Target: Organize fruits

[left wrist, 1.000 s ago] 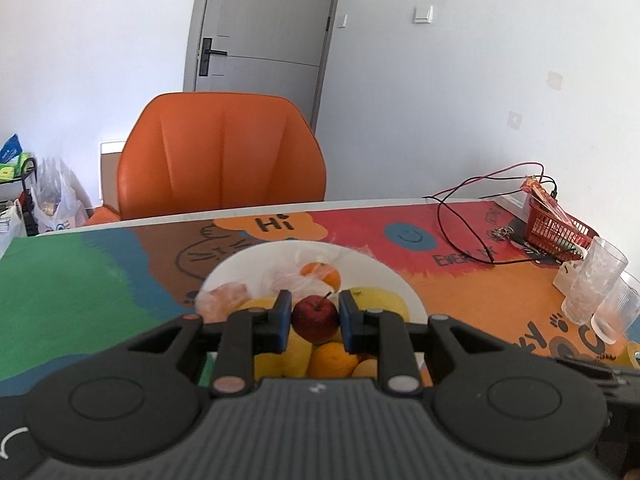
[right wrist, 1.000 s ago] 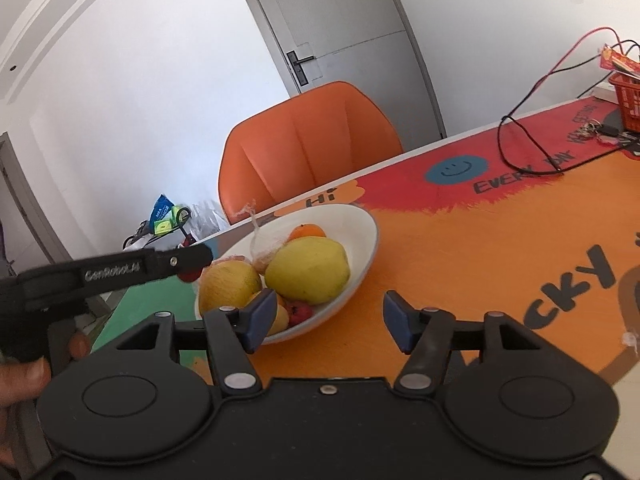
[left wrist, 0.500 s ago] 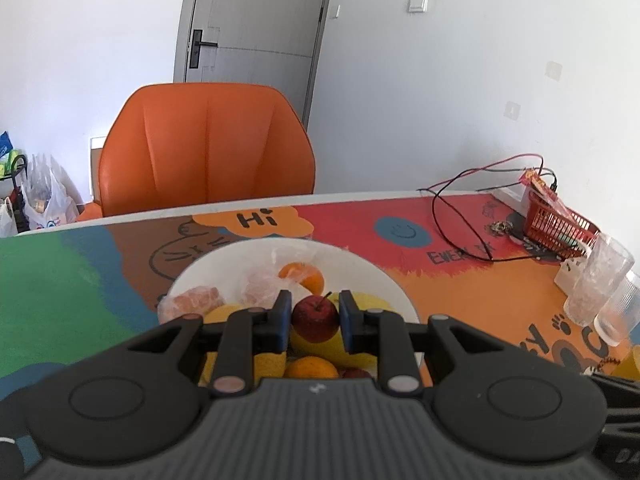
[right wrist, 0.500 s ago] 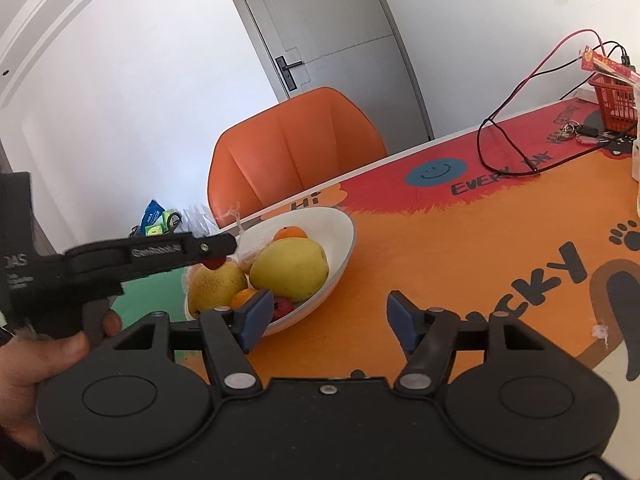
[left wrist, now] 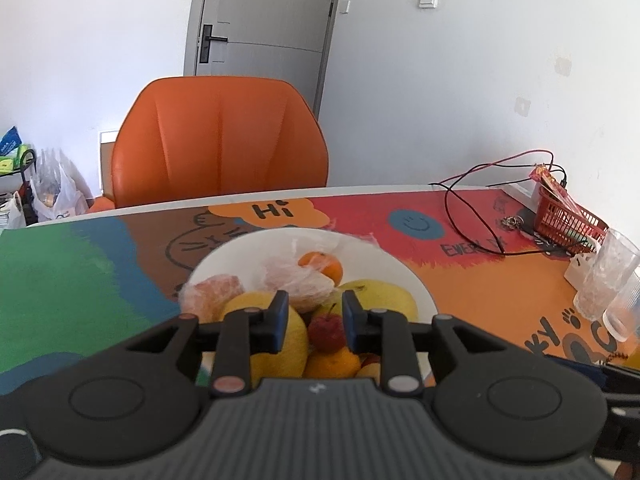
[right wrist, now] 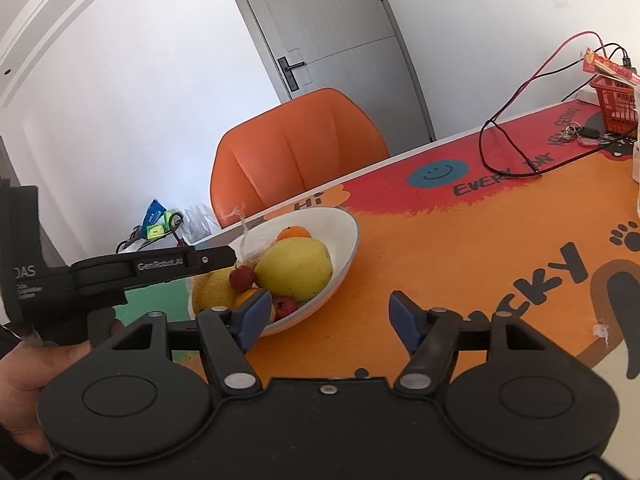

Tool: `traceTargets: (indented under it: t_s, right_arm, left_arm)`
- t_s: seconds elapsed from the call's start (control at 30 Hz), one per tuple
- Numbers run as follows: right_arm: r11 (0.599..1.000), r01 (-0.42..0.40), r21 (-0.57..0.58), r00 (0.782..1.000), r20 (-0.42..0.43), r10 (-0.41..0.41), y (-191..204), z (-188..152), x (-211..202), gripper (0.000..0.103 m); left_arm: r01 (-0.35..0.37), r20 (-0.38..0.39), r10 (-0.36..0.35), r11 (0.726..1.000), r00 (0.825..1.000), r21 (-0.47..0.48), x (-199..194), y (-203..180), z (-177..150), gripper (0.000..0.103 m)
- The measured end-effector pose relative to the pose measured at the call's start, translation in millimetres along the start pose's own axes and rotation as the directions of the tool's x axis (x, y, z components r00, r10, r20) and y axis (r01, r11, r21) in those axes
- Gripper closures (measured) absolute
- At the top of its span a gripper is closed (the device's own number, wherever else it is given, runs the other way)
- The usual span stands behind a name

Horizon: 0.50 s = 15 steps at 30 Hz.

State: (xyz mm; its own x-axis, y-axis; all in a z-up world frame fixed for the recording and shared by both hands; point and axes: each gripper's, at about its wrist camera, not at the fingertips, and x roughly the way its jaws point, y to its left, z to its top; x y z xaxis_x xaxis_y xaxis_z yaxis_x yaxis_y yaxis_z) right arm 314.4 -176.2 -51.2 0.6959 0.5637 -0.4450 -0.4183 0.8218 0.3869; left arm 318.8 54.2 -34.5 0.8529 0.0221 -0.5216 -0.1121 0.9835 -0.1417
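A white bowl (left wrist: 400, 268) on the colourful mat holds two big yellow fruits (left wrist: 384, 298), oranges (left wrist: 322, 266), fruit wrapped in clear plastic (left wrist: 296, 280) and a small red apple (left wrist: 327, 330). My left gripper (left wrist: 315, 316) hovers over the bowl and its jaws are opening. The apple sits just below and between the pads, resting on the pile with a gap at the left pad. In the right wrist view the left gripper (right wrist: 224, 258) reaches in from the left above the apple (right wrist: 242, 277). My right gripper (right wrist: 326, 316) stands open and empty, right of the bowl (right wrist: 348, 240).
An orange chair (left wrist: 220, 144) stands behind the table. Red and black cables (left wrist: 472, 208), a red basket (left wrist: 568, 220) and two clear glasses (left wrist: 608, 280) are at the far right. A hand (right wrist: 24, 396) holds the left gripper's handle.
The left jaws have parted and the red apple has dropped from between the pads onto the fruit pile. The right jaws have widened slightly.
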Motion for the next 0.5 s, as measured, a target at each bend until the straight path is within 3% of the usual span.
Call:
traceTargets:
  t_s: [0.1,0.37,0.5]
  right_arm:
    - [1.000,-0.008,-0.004,1.000,0.003,0.008,3,1,0,0.037]
    - [1.000,-0.015,-0.019,1.000,0.018,0.015,14,3,-7,0.028]
    - [0.999,-0.010,-0.032,1.000,0.025,0.011,20,3,-16,0.028]
  left_arm:
    - [-0.002,0.001,0.002,1.000,1.000,-0.010,-10,4,1,0.073]
    - [0.015,0.007,-0.014,0.999,1.000,-0.037,-39,12,-2,0.039]
    - [0.028,0.007,-0.028,0.997,1.000,-0.066,-55,17,-7,0.037]
